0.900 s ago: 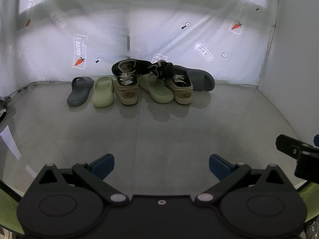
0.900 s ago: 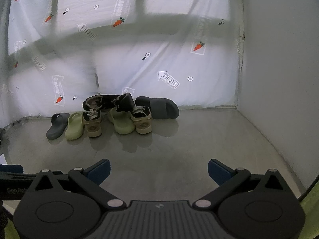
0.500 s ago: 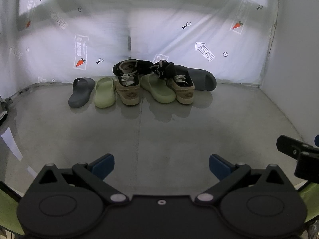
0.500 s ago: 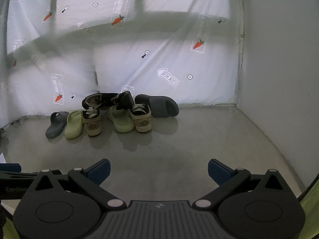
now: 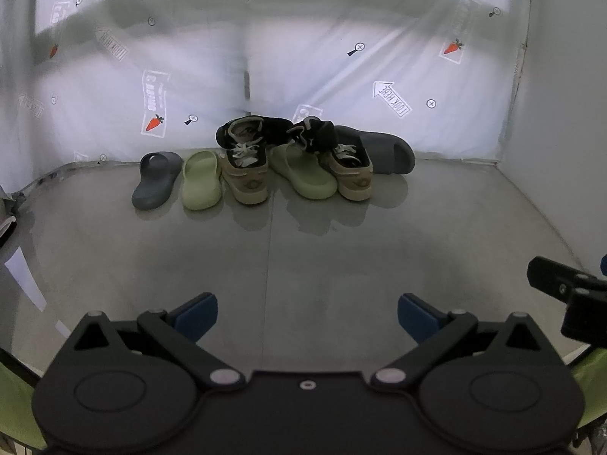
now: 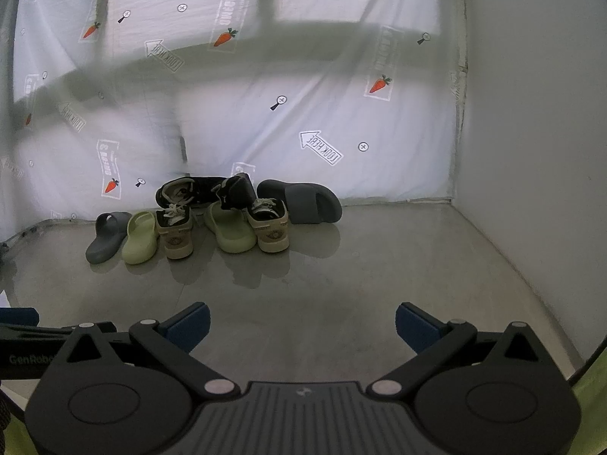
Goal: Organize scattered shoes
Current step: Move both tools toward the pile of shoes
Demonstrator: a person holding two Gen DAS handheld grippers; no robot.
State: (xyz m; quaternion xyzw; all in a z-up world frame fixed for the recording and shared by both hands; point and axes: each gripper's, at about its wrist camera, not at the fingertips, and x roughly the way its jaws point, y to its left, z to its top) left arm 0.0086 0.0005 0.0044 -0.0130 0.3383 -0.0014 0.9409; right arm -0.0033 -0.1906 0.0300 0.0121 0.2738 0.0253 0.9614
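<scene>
Several shoes huddle at the back of a grey floor. From the left: a grey slide point(image 5: 154, 179) point(image 6: 106, 236), a green slide point(image 5: 202, 179) point(image 6: 141, 238), a tan sneaker point(image 5: 246, 174) point(image 6: 176, 233), a second green slide point(image 5: 303, 172) point(image 6: 231, 229), a second tan sneaker point(image 5: 351, 170) point(image 6: 271, 225) and a second grey slide point(image 5: 383, 149) point(image 6: 303, 201). Black sneakers point(image 5: 254, 131) point(image 6: 197, 191) lie on top behind. My left gripper point(image 5: 306, 313) and right gripper point(image 6: 301, 320) hang open and empty, well short of the pile.
A white printed sheet point(image 5: 341, 68) closes the back. A plain white wall point(image 6: 531, 113) runs along the right. Bare grey floor point(image 5: 303, 258) lies between the grippers and the shoes. The right gripper's edge point(image 5: 565, 288) shows at the left view's right side.
Both views have crept slightly; the shoes sit a little lower and nearer in the frame. The shoes themselves have not moved and both grippers stay open.
</scene>
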